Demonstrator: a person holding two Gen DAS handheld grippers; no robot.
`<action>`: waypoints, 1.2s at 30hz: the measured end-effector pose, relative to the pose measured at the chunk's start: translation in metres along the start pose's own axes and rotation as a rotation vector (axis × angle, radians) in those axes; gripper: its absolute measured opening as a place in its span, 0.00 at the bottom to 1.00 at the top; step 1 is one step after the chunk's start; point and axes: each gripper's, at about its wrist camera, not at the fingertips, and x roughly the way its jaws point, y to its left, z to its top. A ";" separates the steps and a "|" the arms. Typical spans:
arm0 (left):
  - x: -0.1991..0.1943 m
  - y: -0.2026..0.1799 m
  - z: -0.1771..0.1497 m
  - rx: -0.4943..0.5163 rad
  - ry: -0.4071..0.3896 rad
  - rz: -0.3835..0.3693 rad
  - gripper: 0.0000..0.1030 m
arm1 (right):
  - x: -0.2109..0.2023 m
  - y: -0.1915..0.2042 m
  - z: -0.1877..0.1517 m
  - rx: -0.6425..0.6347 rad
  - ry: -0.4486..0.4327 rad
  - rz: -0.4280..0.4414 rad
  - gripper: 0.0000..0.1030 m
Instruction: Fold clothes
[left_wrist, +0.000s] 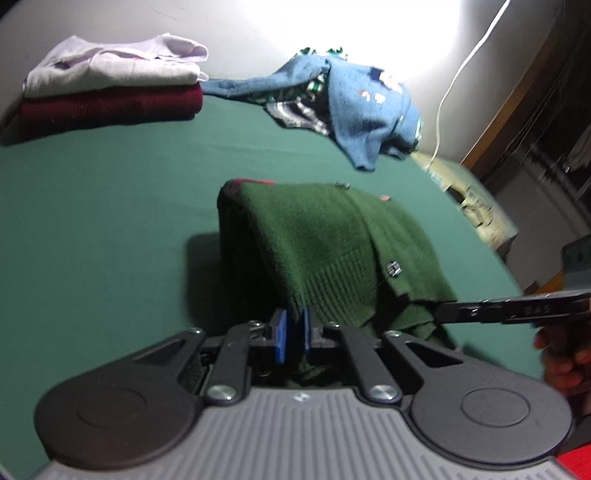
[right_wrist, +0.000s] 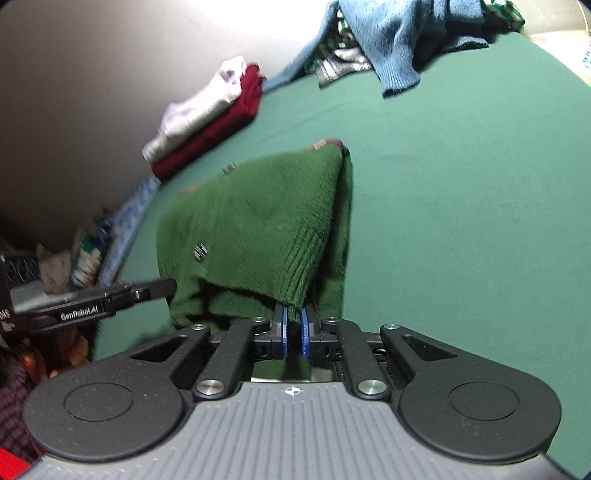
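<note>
The side of the left gripper (right_wrist: 168, 286), seen from the right wrist camera, bore white lettering that read "GenRobot.AI". At that view's left edge a few more white letters showed, too cut off to read. On the right gripper (left_wrist: 437, 314), the grey lettering was too blurred to read.

Left gripper (left_wrist: 294, 334) pinches the green cardigan (left_wrist: 332, 251) hem, pads together. Folded stack (left_wrist: 107, 92) at ten o'clock; blue sweater (left_wrist: 365, 107) at one o'clock on the green table (left_wrist: 92, 221).
</note>
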 end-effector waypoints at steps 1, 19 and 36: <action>0.005 0.000 -0.002 0.009 0.008 0.012 0.02 | 0.002 -0.002 -0.001 0.008 -0.001 0.006 0.07; -0.045 0.001 0.045 0.095 -0.191 0.057 0.04 | 0.022 0.064 0.046 -0.341 -0.214 -0.043 0.28; 0.027 -0.017 0.021 0.220 -0.009 0.034 0.11 | 0.042 0.039 0.027 -0.454 -0.145 -0.047 0.27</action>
